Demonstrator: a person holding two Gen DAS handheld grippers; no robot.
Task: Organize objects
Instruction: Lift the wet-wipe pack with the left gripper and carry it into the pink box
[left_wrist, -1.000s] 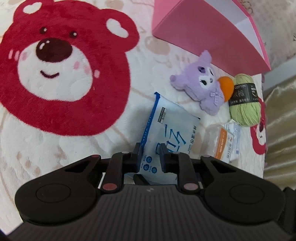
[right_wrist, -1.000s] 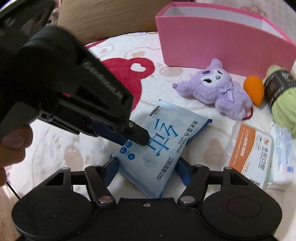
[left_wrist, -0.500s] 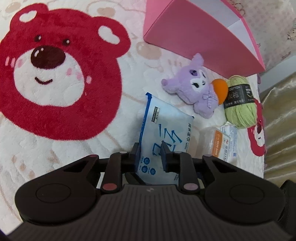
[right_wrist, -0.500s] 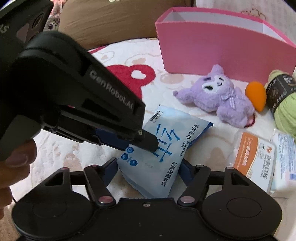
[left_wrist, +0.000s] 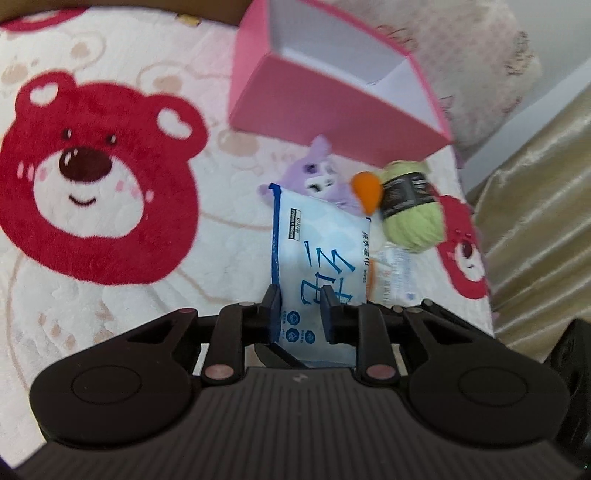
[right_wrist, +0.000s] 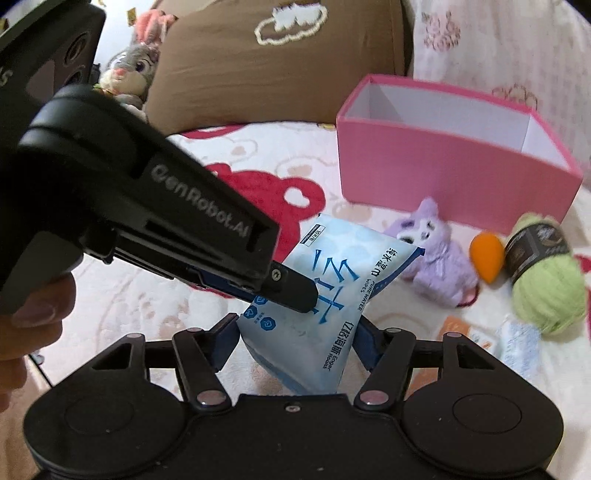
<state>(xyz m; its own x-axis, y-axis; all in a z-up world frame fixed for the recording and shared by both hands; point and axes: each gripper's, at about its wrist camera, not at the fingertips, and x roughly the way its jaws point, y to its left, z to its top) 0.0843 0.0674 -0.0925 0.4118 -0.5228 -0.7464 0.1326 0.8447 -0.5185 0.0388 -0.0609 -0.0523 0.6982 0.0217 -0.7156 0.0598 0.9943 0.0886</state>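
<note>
Wipes pack (right_wrist: 325, 295), lower centre: soft, light, slippery film; looks best gripped at its edges. Left gripper (left_wrist: 299, 306) pinches it nearly closed. Right gripper (right_wrist: 295, 336), half-open, has just been closing across its width.

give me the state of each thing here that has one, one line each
wet wipes pack: lifted off the blanket, held by both grippers
left gripper: shut on the pack
right gripper: jaws have just closed a little, clamped on the pack's sides
pink box: open, looks empty
green yarn: lying on the blanket
</note>
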